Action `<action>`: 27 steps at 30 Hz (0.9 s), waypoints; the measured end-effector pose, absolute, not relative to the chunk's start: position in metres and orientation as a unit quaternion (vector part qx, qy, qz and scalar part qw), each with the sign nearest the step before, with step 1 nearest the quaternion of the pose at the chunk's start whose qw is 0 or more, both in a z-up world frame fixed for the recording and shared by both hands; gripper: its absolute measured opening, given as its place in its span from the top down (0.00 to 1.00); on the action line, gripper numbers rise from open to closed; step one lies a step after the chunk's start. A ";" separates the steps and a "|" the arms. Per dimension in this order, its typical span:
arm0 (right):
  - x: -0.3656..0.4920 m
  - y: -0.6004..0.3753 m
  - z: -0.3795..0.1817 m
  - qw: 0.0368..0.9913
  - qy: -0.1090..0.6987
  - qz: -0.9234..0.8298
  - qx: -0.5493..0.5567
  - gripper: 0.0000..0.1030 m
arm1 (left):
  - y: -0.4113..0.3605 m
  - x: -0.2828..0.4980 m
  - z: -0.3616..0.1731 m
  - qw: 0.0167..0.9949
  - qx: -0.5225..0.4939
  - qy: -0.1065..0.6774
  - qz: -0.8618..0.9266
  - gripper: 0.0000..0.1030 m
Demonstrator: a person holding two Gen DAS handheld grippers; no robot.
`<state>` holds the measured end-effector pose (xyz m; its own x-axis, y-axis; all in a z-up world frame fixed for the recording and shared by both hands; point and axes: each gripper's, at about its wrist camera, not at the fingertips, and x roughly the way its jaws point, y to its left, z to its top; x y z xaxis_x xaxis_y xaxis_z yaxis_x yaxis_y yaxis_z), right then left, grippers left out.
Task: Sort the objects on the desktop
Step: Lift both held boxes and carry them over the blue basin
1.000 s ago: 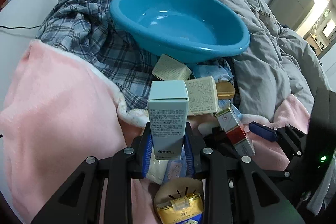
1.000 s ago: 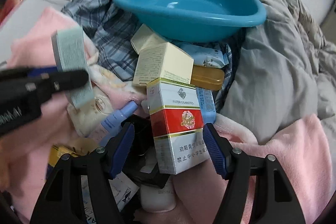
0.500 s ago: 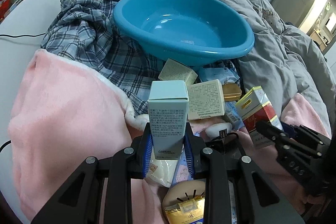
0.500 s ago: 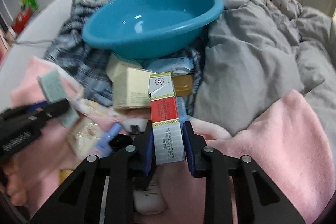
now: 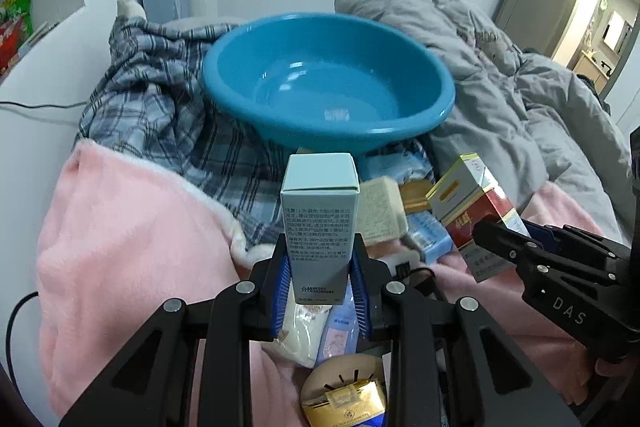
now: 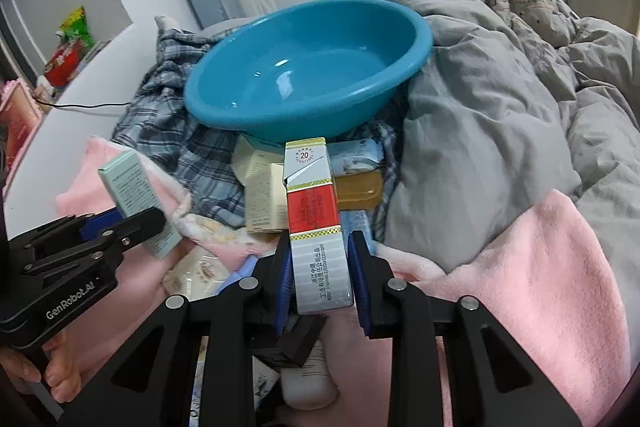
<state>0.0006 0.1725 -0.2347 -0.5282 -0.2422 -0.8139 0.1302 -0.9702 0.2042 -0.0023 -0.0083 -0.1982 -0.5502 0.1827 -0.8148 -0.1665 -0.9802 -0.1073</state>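
A second ago the right claw (image 6: 318, 279) stood spread around the red-and-white cigarette pack (image 6: 314, 223), which lay in the pile; it has since clamped the pack and lifted it upright. Both claws have risen, and the blue basin (image 5: 328, 87) now sits lower and farther ahead.

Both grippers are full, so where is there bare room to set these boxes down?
Free: inside the blue basin, and pink blanket left of the plaid cloth. Crowded: the box pile below the basin's rim.
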 end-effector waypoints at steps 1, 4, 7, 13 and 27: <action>0.001 0.172 -0.232 0.106 -0.057 -0.875 0.469 0.76 | -0.008 -0.002 -0.196 0.097 -0.459 -0.007 0.883 0.72; 0.001 0.169 -0.216 0.107 -0.048 -0.884 0.452 0.76 | -0.006 -0.002 -0.189 0.097 -0.450 -0.004 0.888 0.71; -0.001 0.169 -0.202 0.106 -0.045 -0.890 0.441 0.76 | -0.006 -0.004 -0.182 0.095 -0.441 -0.001 0.892 0.71; -0.008 0.171 -0.180 0.107 -0.040 -0.899 0.423 0.76 | -0.006 -0.010 -0.162 0.087 -0.414 0.020 0.906 0.72; -0.029 0.168 -0.104 0.107 -0.016 -0.936 0.335 0.76 | -0.013 -0.029 -0.073 0.060 -0.307 0.005 0.950 0.71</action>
<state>-0.0292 0.1681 -0.1044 -0.7521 -0.2118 -0.6241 0.1901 -0.9764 0.1023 -0.0287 -0.0126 -0.0729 -0.8047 0.1113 -0.5832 -0.1180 -0.9927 -0.0267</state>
